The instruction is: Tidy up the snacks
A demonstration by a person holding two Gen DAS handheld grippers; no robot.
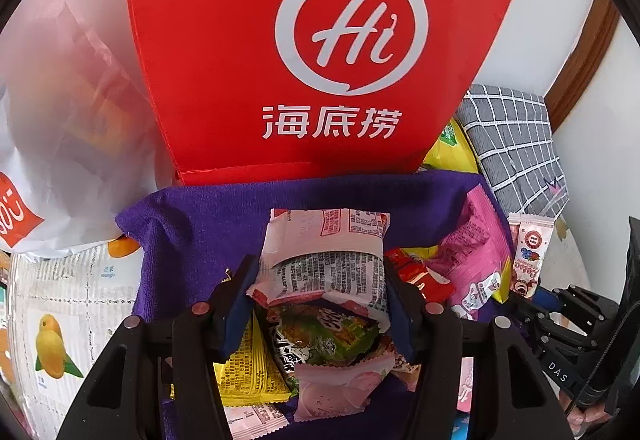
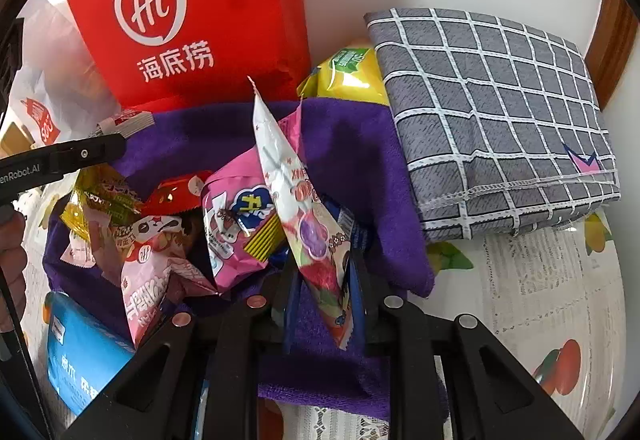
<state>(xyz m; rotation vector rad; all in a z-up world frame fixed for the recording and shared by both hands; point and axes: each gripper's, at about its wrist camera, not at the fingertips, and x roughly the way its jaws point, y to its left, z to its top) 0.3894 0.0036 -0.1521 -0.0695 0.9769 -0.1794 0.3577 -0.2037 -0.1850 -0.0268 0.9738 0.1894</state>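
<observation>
Fingers of the left gripper (image 1: pixel 320 304) clamped a small bundle of packets: a white-and-pink wrapper (image 1: pixel 328 260) on top and a green one (image 1: pixel 324 332) under it, blue pads pressed on both sides. Right gripper (image 2: pixel 324 288) was pinched nearly shut on one long pink-and-white sachet (image 2: pixel 296 208), which stood up tilted out of the fingers.

Both loads hung over the purple cloth (image 1: pixel 200 224), where the rest of the snacks lay heaped: a yellow packet (image 1: pixel 248 364), a red one (image 1: pixel 416 272), a bright pink bag (image 2: pixel 236 216) and a blue pack (image 2: pixel 84 352) at the near edge. Behind the cloth stood a red paper bag (image 1: pixel 312 40), touching its far edge; a white plastic bag (image 1: pixel 60 120) sat to its left, a folded grey check cloth (image 2: pixel 492 120) to its right, all on a fruit-print worktop (image 2: pixel 552 280).

Step looked like mid-sort: both hands loaded, nothing set down yet. Next move probably called for carrying each load to its group or into the red bag, keeping the left squeeze even so the lower packet did not slip out.

Hard to tell: how many packets the left bundle held, and whether the yellow packet was in the grip or just lying below. Red bag's mouth was cut off at the top, contents unseen. White bag's contents were only a blur. A hand (image 2: pixel 12 252) showed at the edge of the right view, mostly cropped.
</observation>
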